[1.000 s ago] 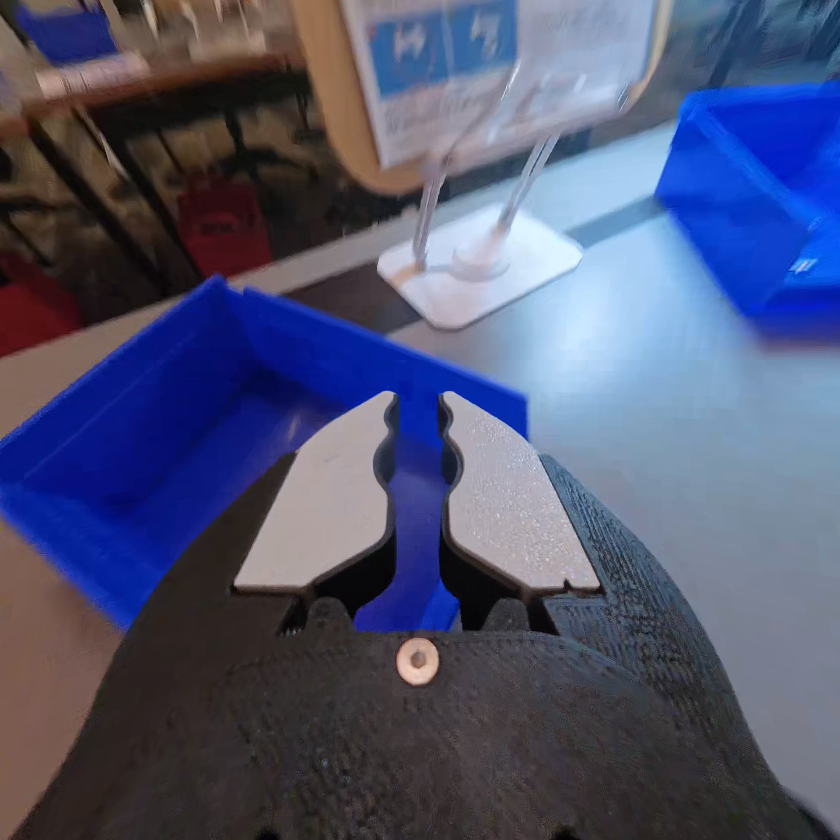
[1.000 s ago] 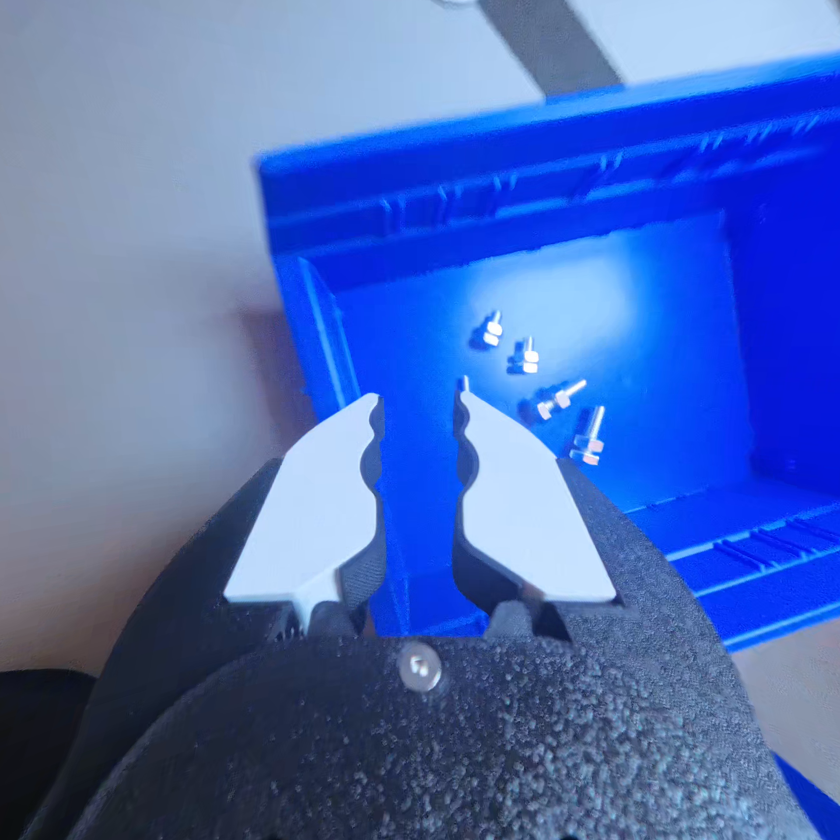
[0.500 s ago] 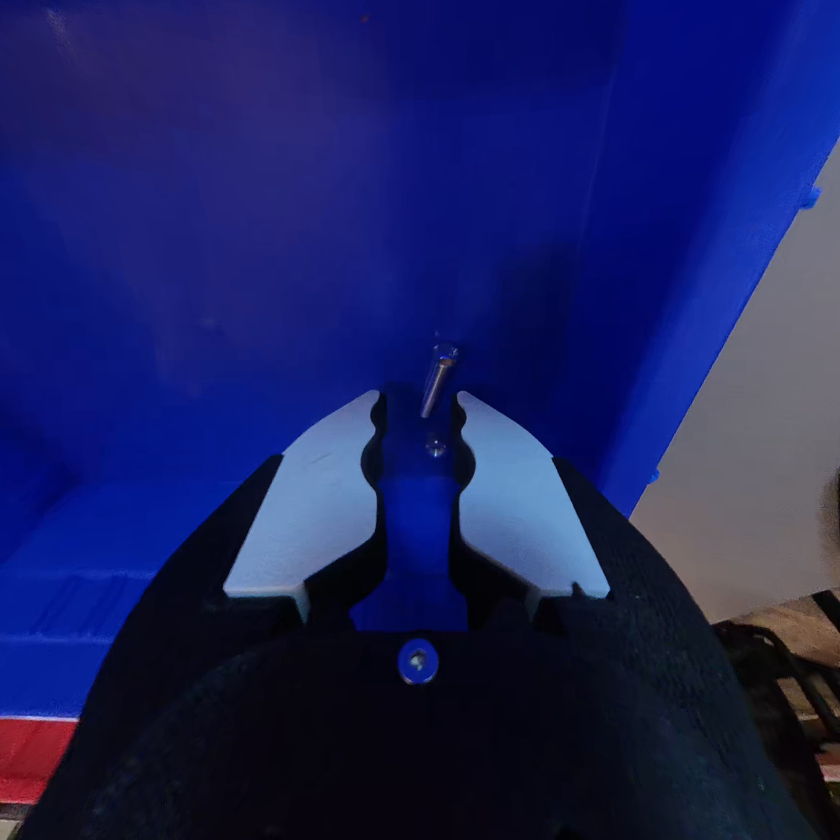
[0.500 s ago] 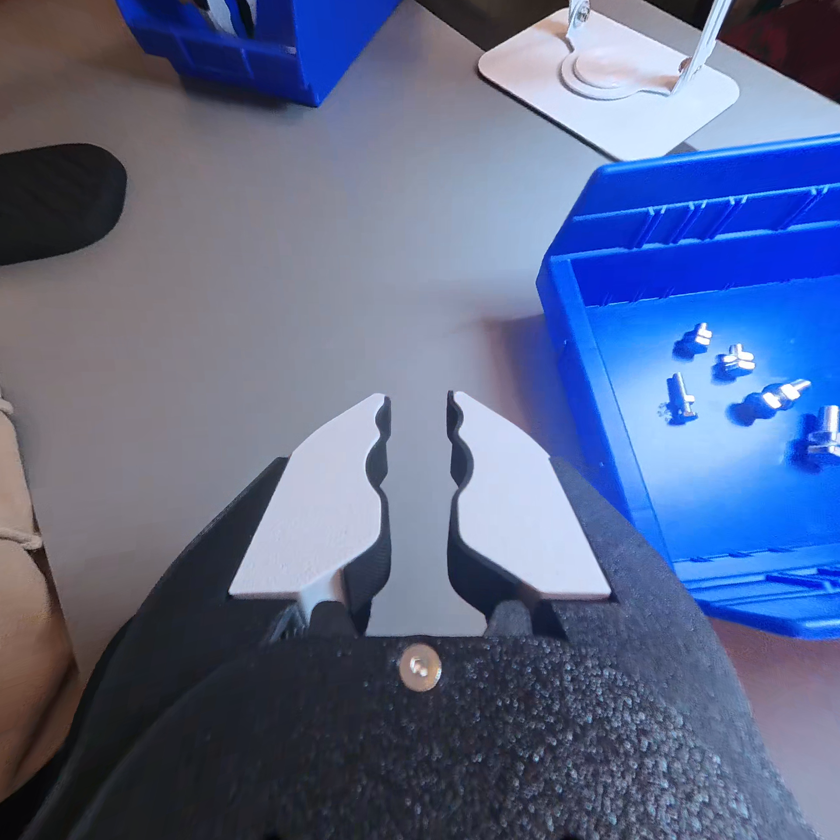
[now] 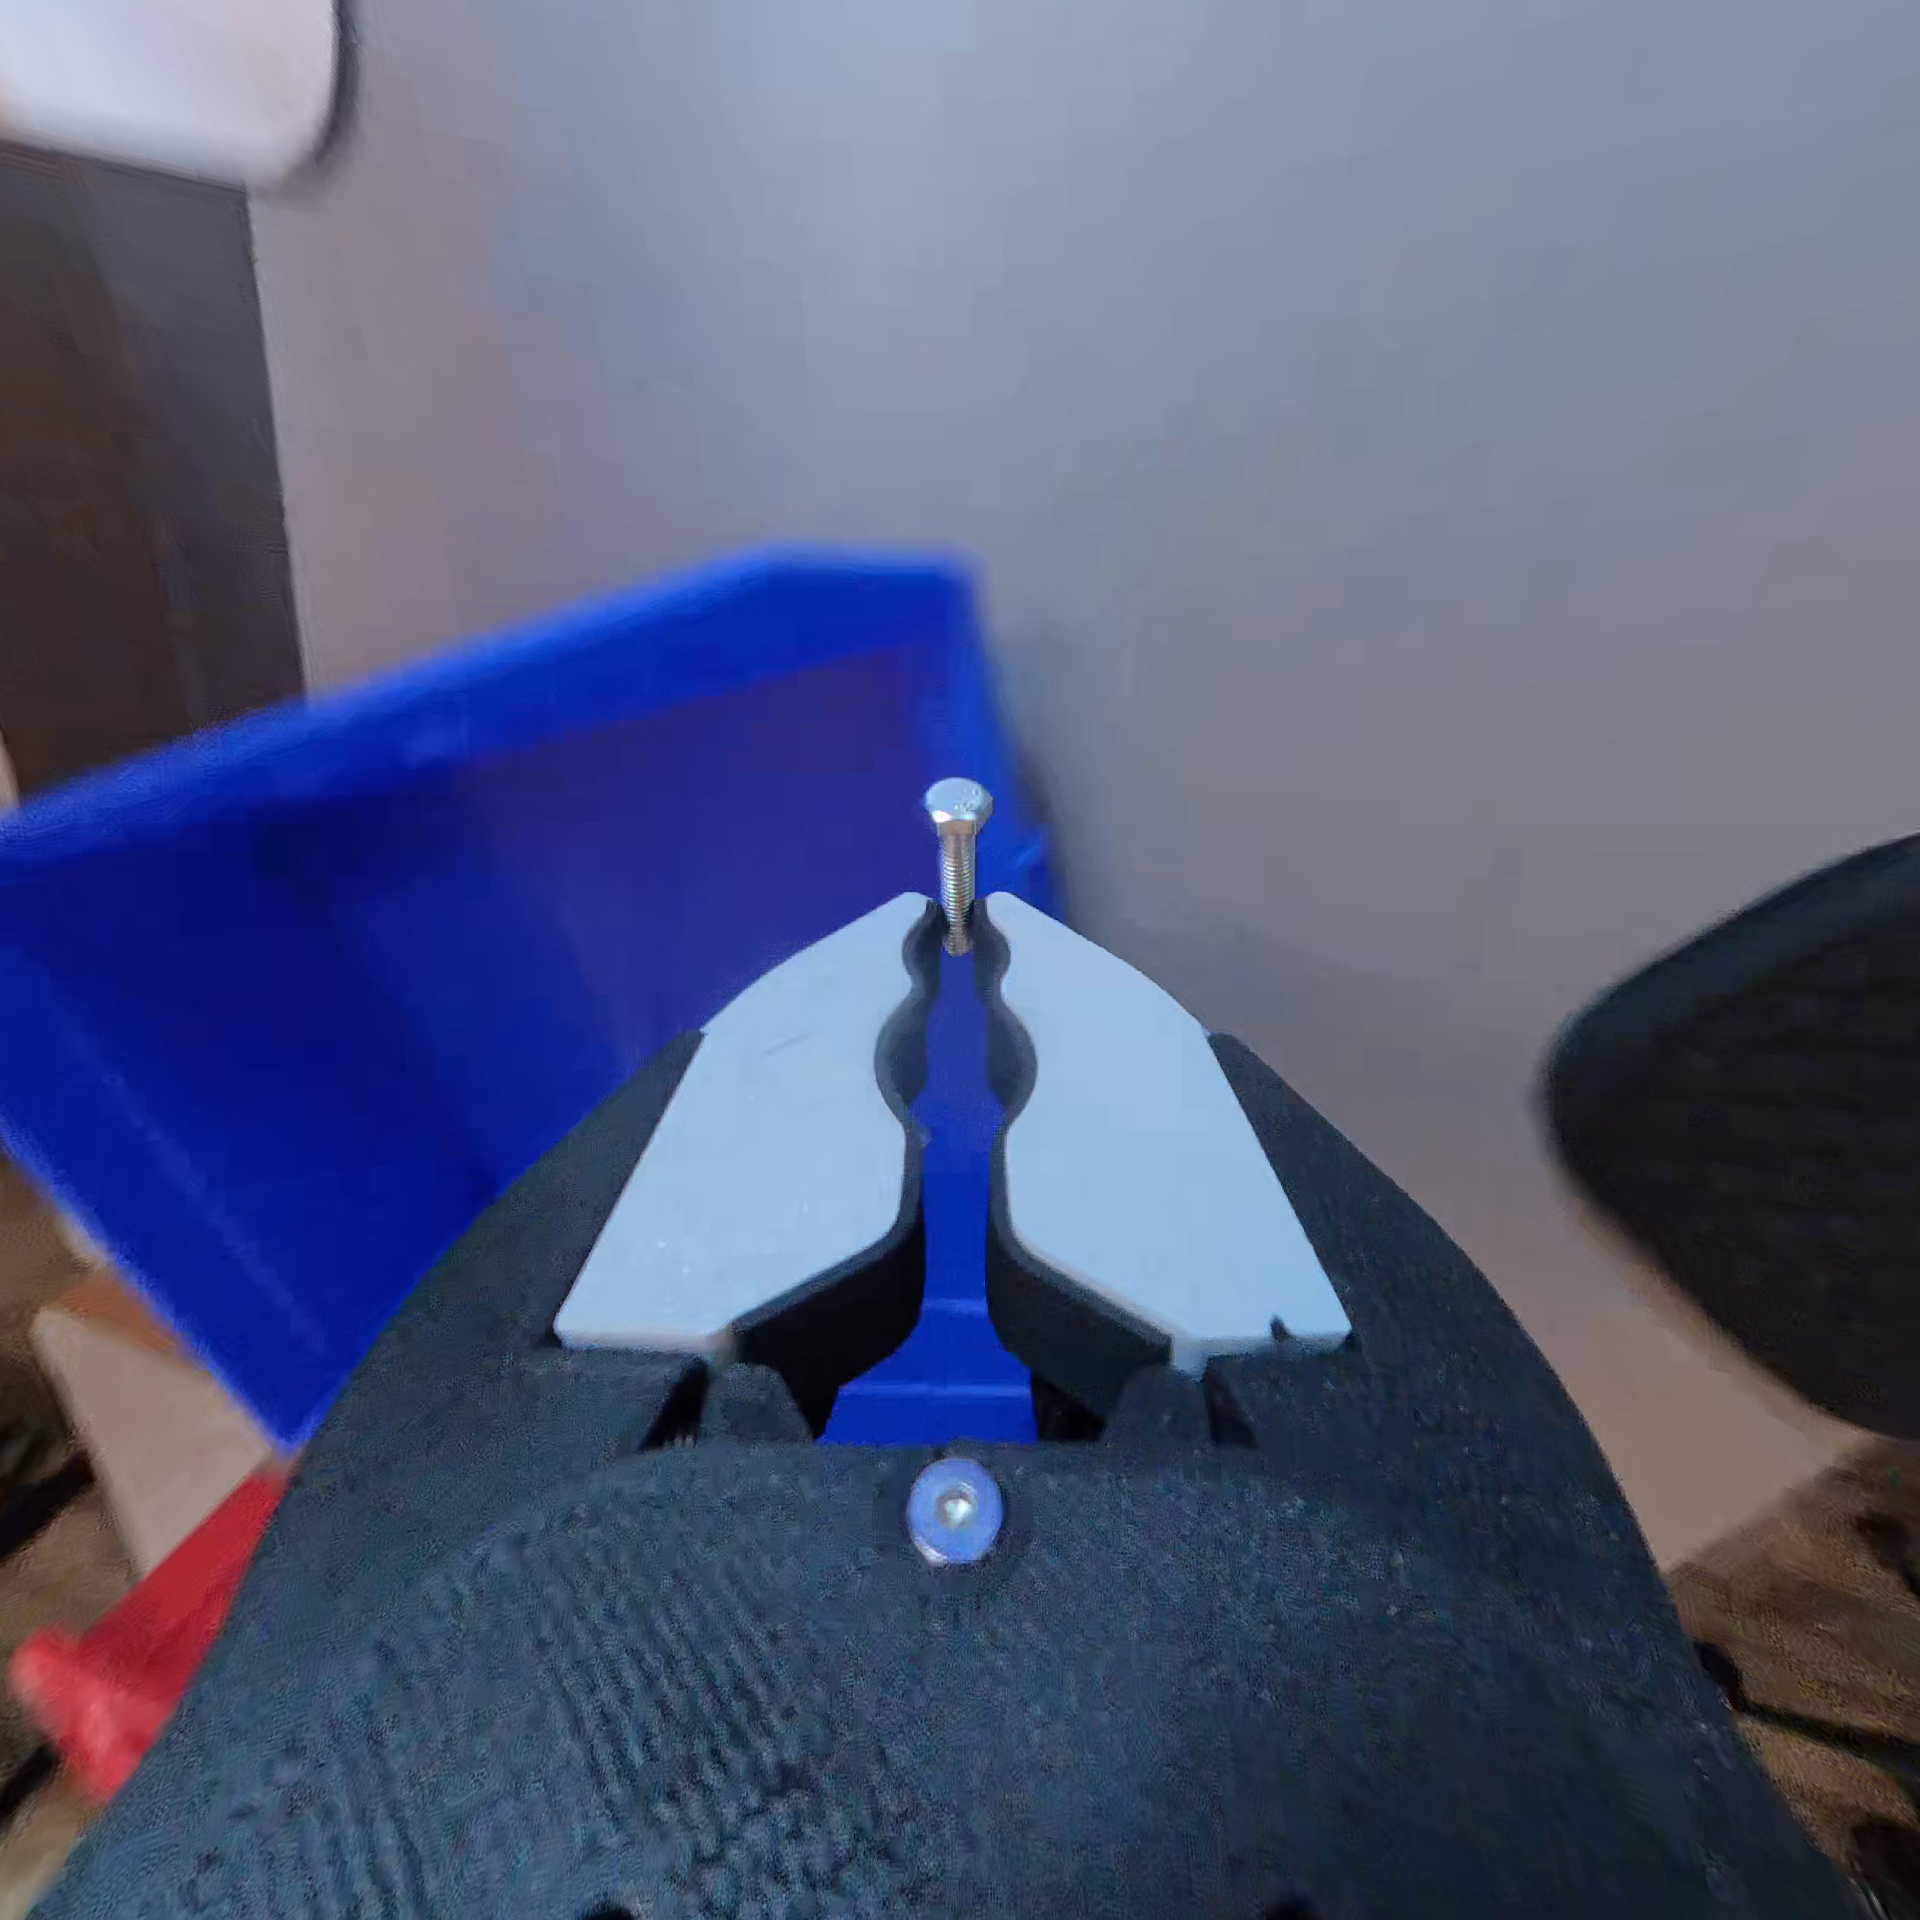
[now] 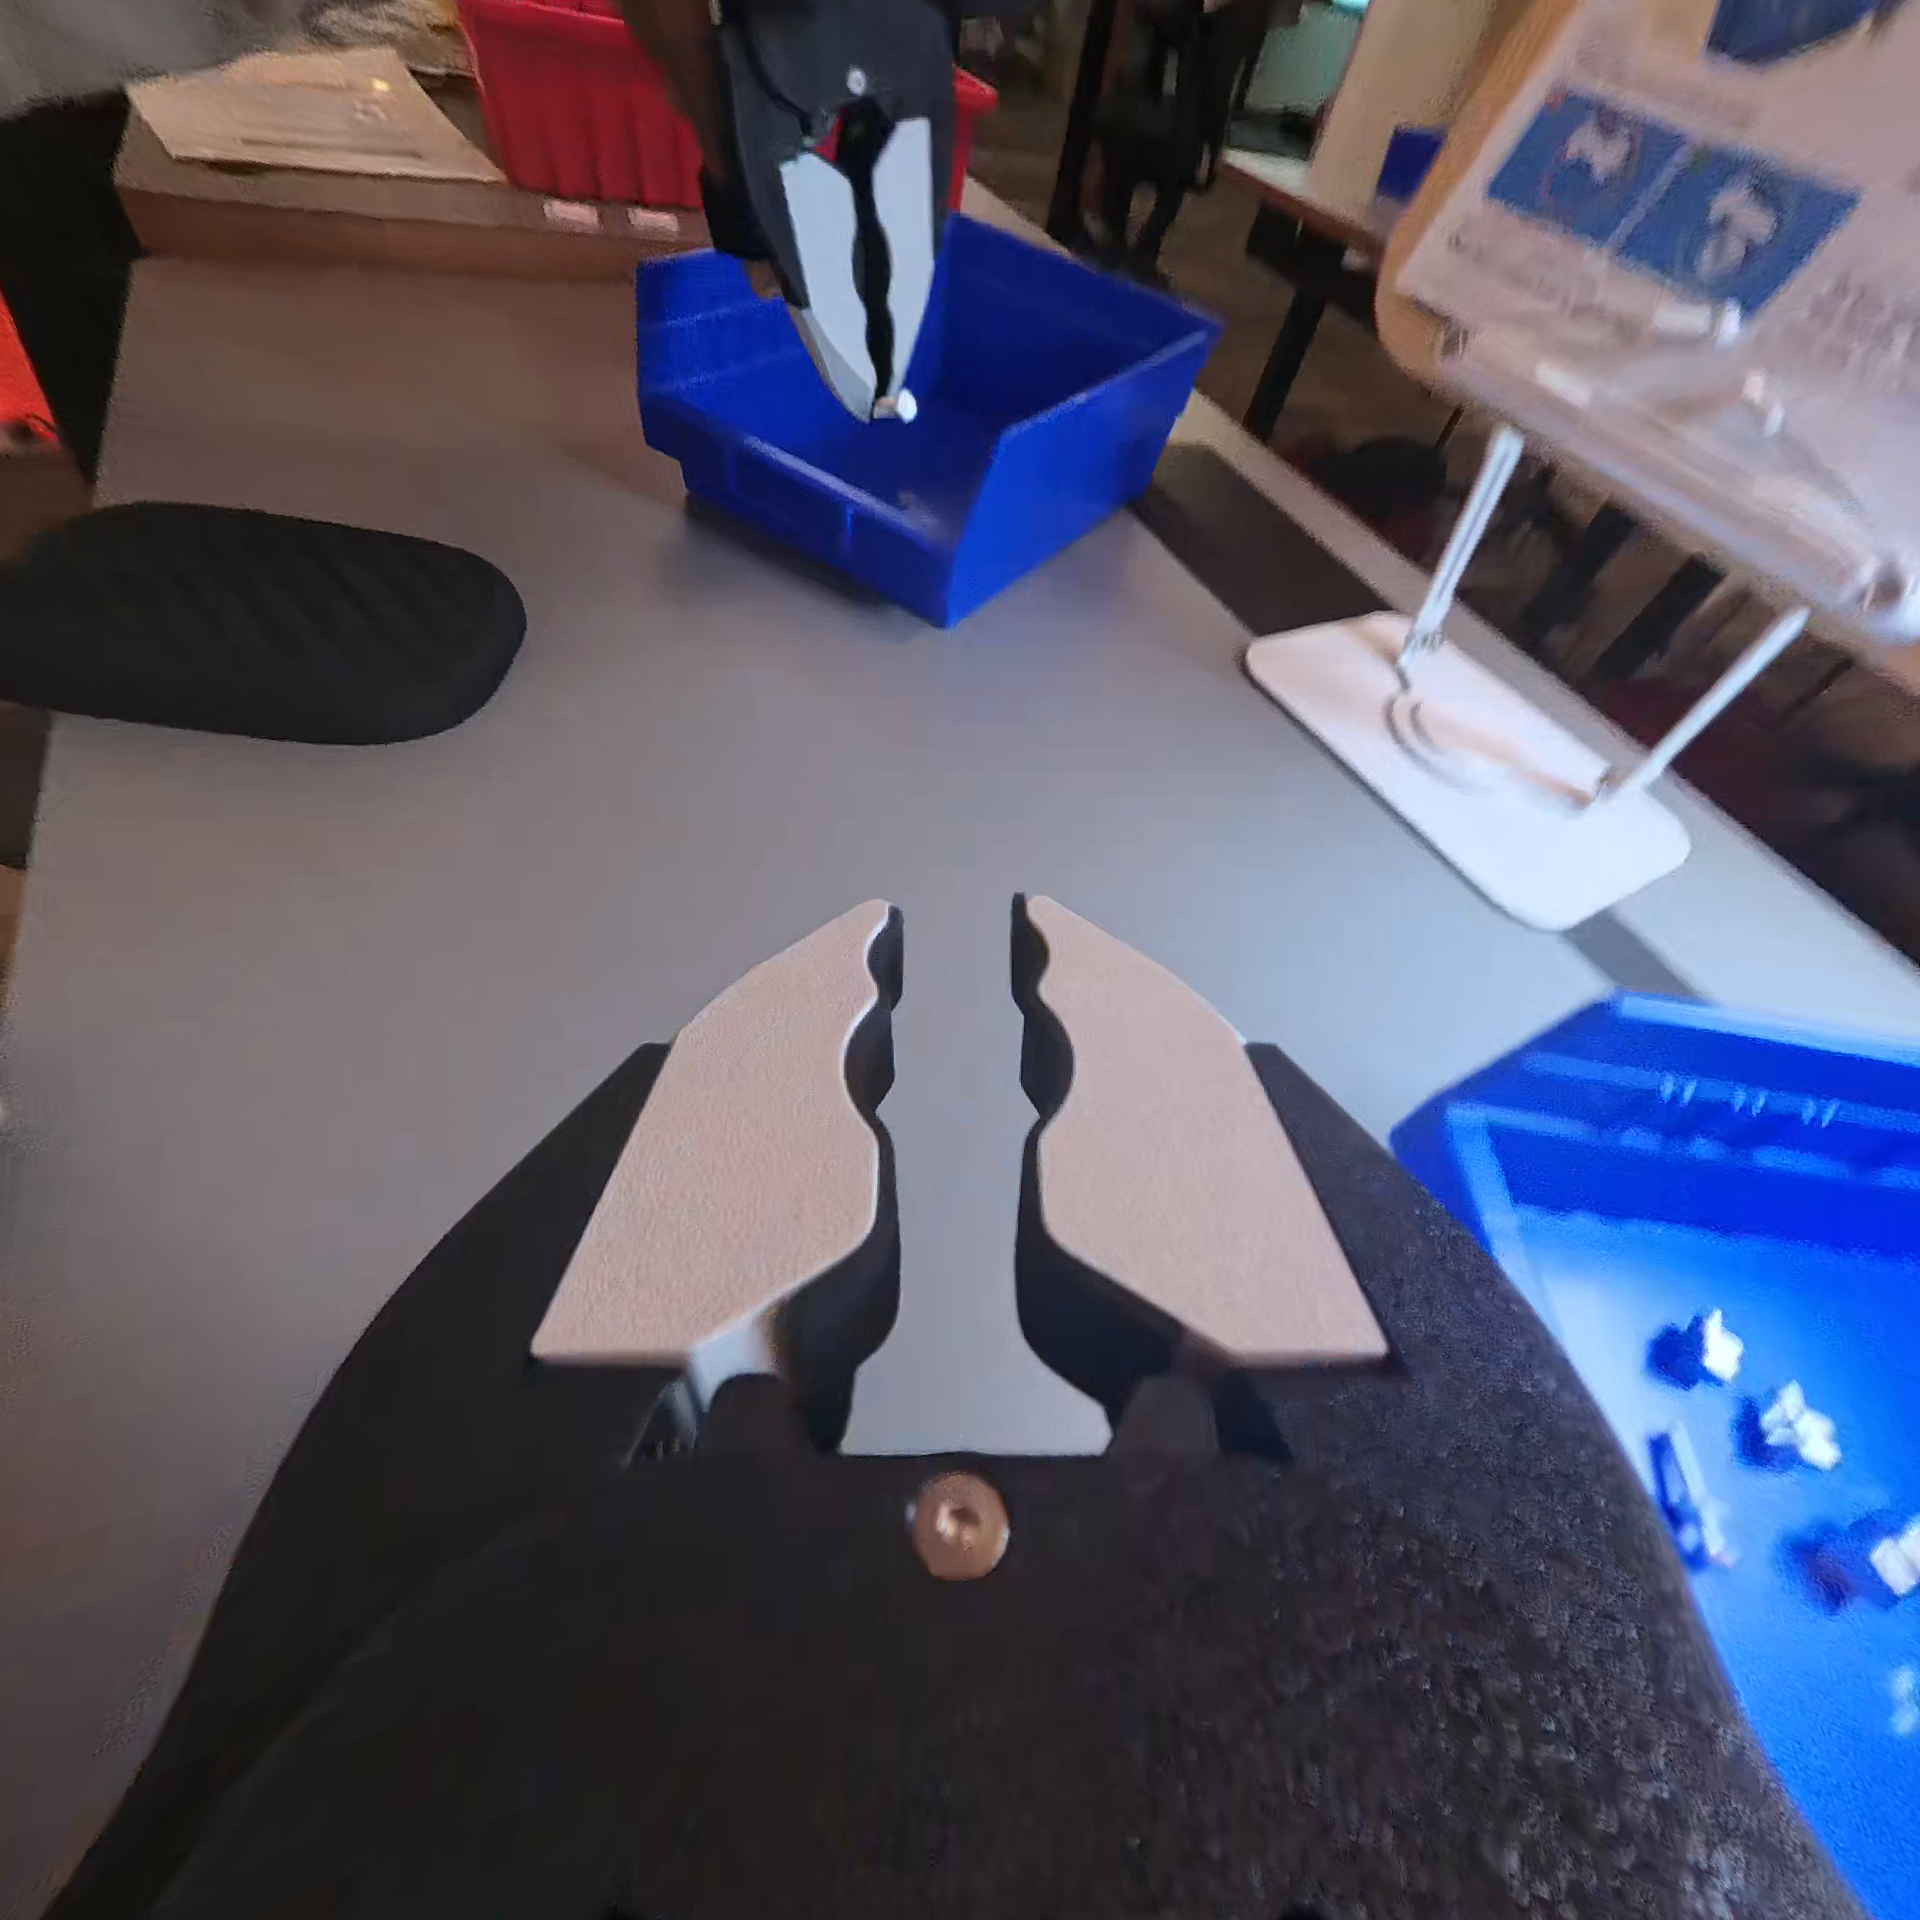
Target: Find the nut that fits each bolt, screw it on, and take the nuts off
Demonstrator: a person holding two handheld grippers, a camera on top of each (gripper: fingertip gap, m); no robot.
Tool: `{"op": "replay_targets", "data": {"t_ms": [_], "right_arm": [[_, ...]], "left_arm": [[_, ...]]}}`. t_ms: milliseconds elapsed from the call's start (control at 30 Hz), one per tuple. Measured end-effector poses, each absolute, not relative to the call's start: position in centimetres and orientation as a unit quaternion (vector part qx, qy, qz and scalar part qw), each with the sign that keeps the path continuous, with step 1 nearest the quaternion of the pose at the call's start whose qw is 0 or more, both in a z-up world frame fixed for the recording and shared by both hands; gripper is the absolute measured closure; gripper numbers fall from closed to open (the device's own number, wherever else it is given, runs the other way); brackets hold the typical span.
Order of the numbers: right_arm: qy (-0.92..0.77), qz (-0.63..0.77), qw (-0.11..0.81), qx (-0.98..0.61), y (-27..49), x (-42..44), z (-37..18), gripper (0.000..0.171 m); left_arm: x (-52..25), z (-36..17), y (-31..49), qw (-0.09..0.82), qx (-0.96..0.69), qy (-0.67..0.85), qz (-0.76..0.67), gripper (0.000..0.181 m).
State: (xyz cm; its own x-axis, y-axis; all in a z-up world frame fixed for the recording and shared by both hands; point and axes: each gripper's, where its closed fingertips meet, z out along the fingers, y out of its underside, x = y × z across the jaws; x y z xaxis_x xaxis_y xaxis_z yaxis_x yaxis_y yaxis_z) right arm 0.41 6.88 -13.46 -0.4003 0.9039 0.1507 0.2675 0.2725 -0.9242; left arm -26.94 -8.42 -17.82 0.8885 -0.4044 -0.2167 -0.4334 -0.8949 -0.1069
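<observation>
The bolt (image 5: 957, 864) is pinched at its thread end in the tips of my left tool (image 5: 957, 914). Its head points away from the tool. It is thin and silver, with a small flat-sided head. I hold it up over a blue bin (image 5: 436, 831) at the far left of the grey desk (image 6: 727, 790). From the right wrist view, the left tool (image 6: 881, 400) points down above that bin (image 6: 1039, 436), and a bit of the bolt (image 6: 902, 407) shows at its tips.

My right tool (image 6: 954, 935) is spread apart with nothing in it. It hangs over a bare part of the desk.

A second blue bin (image 6: 1662, 1143) sits just to the right of my right tool. Small silver parts (image 6: 1787, 1423) lie in it, but they are too blurry to tell apart. A black pad (image 6: 249, 623) lies on the left of the desk. A white stand (image 6: 1455, 769) with a sign sits on the right side. Red boxes (image 6: 582, 114) are behind the desk.
</observation>
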Motion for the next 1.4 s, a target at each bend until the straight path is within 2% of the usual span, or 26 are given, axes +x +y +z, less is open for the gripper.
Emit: {"op": "replay_targets", "data": {"t_ms": [100, 300, 400, 533, 833, 967, 1067, 1233, 1400], "right_arm": [[-0.739, 0.393, 0.444, -0.319, 3.7, -2.1, -12.2, 0.144], [-0.778, 0.207, 0.578, -0.136, -0.2, -5.5, -14.1, 0.137], [-0.762, 0.126, 0.631, -0.075, -0.2, -5.9, -14.9, 0.138], [-0.74, 0.089, 0.666, -0.036, -0.2, -5.9, -14.9, 0.141], [-0.724, 0.055, 0.688, 0.025, -0.2, -5.9, -15.3, 0.16], [-0.734, 0.072, 0.675, -0.015, 0.7, -6.1, -15.6, 0.161], [-0.751, 0.159, 0.63, -0.118, 2.0, -6.2, -16.1, 0.16], [-0.711, 0.408, 0.465, -0.335, 2.6, -5.5, -15.6, 0.161], [-0.638, 0.56, 0.319, -0.42, 1.5, -4.6, -13.8, 0.161]], "left_arm": [[-18.5, -16.0, -5.9, 0.116, -0.962, 0.248, -0.022, 0.175], [-7.7, -14.8, -3.3, 0.101, -0.946, 0.233, -0.203, 0.175], [-5.8, -15.1, -2.9, 0.076, -0.943, 0.214, -0.244, 0.175], [-4.5, -15.5, -2.6, 0.053, -0.938, 0.191, -0.284, 0.175], [-4.1, -16.6, -2.3, 0.032, -0.935, 0.165, -0.311, 0.176], [-4.5, -16.6, -1.5, 0.067, -0.934, 0.156, -0.314, 0.175], [-5.6, -15.0, -0.6, 0.139, -0.928, 0.159, -0.307, 0.164], [-6.0, -12.7, 0.1, 0.296, -0.902, 0.22, -0.224, 0.16], [-4.3, -10.7, 0.5, 0.464, -0.832, 0.289, -0.1, 0.163]]}}
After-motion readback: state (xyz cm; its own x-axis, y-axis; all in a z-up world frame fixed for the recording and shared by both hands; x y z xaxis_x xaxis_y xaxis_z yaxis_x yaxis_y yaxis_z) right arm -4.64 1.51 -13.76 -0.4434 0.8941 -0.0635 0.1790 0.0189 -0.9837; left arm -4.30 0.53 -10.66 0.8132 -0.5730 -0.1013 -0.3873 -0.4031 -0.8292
